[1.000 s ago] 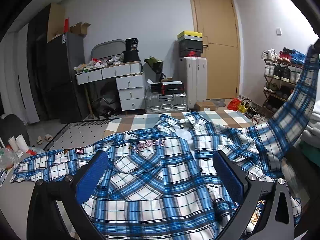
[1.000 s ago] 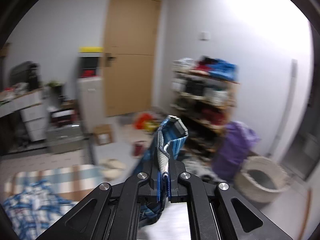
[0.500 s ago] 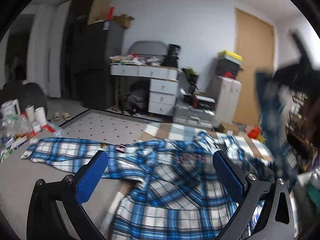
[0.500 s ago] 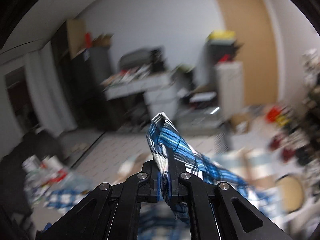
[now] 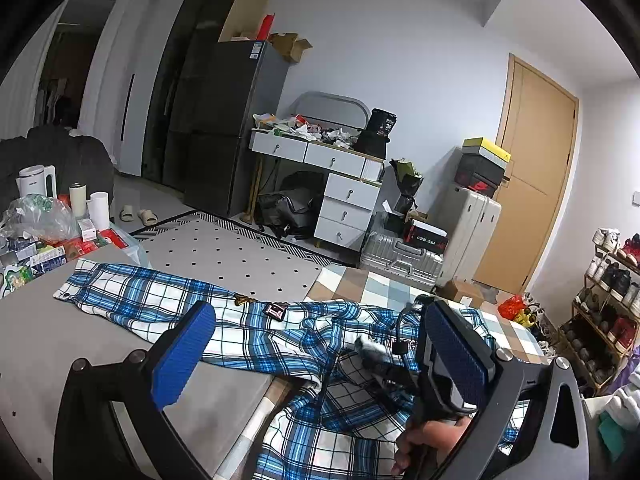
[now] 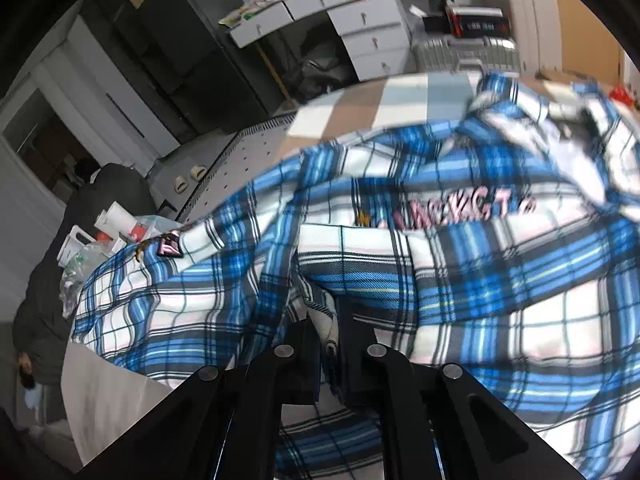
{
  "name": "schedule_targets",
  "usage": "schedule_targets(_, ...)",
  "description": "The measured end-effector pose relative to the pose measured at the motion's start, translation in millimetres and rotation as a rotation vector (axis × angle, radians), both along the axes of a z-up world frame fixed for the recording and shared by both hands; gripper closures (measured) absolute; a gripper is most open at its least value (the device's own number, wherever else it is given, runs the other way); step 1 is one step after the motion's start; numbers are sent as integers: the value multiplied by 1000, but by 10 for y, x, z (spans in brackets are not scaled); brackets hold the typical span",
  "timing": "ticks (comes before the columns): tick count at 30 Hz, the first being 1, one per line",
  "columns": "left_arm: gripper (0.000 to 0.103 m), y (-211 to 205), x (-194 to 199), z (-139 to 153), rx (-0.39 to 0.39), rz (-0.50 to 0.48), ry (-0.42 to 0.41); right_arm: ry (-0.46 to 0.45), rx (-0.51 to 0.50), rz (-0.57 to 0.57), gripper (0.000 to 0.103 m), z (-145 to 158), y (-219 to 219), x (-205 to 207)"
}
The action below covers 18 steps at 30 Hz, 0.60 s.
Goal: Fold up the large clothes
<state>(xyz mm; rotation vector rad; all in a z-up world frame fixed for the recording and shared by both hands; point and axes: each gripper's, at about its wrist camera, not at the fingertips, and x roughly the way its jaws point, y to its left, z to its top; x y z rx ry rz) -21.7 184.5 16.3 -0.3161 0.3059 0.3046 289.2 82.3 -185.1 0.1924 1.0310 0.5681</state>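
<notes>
Cluttered bedroom fills the left wrist view: a dark fridge [image 5: 236, 128], a white desk [image 5: 320, 160] heaped with odds and ends, a door [image 5: 532, 184] and a shoe rack [image 5: 600, 300] at the right edge. On the grey bed [image 5: 80, 360] lies the plaid shirt [image 5: 248, 332], one sleeve [image 5: 132, 292] stretched flat toward the litter at the left, the body bunched and spilling over the bed's near edge. The left gripper [image 5: 320, 356] hovers over it with its blue pads wide apart and nothing between them. Behind its right finger the right gripper [image 5: 384, 360] reaches onto the shirt's middle, with part of a hand [image 5: 432, 436] showing on its handle below. In the right wrist view the shirt [image 6: 400, 260] fills most of the frame, blurred, with pink lettering [image 6: 464, 212] across the chest and a small patch [image 6: 170, 245] on the far sleeve. The right gripper [image 6: 328, 344] points down into the cloth; its jaws are opening, with a narrow strip of fabric between them, and whether the pads press on it cannot be told. By the look of it the fold is at an early stage: one sleeve seems laid in over the body, while the other sleeve lies unfolded and the body remains to be squared and folded. Motion blur hides the collar, and the shirt's lower hem is cut off in both views.
</notes>
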Motion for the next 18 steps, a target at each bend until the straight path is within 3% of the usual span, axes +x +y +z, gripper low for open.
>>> schedule_targets(2, 1, 1, 2, -7, -1, -1, -1, 84, 75, 61, 58, -46, -31, 26)
schedule_targets(3, 1, 2, -7, -7, -4, -2, -2, 111, 105, 80, 29, -32, -70, 6)
schedule_targets(4, 1, 7, -11, -10, -8, -6, -4, 126, 141, 96, 23, 11, -154, -27)
schedule_targets(7, 1, 14, -23, -17, -9, -12, -2, 87, 209, 149, 23, 242, -612, -236)
schedule_targets(9, 1, -11, 2, -27, -7, -24, 9, 27, 196, 131, 17, 403, -944, -344)
schedule_targets(10, 1, -34, 24, -37, -3, -30, 18, -22, 150, 83, 11, 482, -1241, -409)
schedule_targets(12, 1, -93, 84, -68, 11, -41, 43, -79, 57, -26, 9, 557, -1715, -475)
schedule_targets(15, 1, -210, 200, -134, 37, -70, 95, -92, -127, -186, 9, 540, -2288, -456)
schedule_targets(18, 1, -307, 330, -234, 64, -89, 157, -69, -272, -261, 9, 448, -2703, -455)
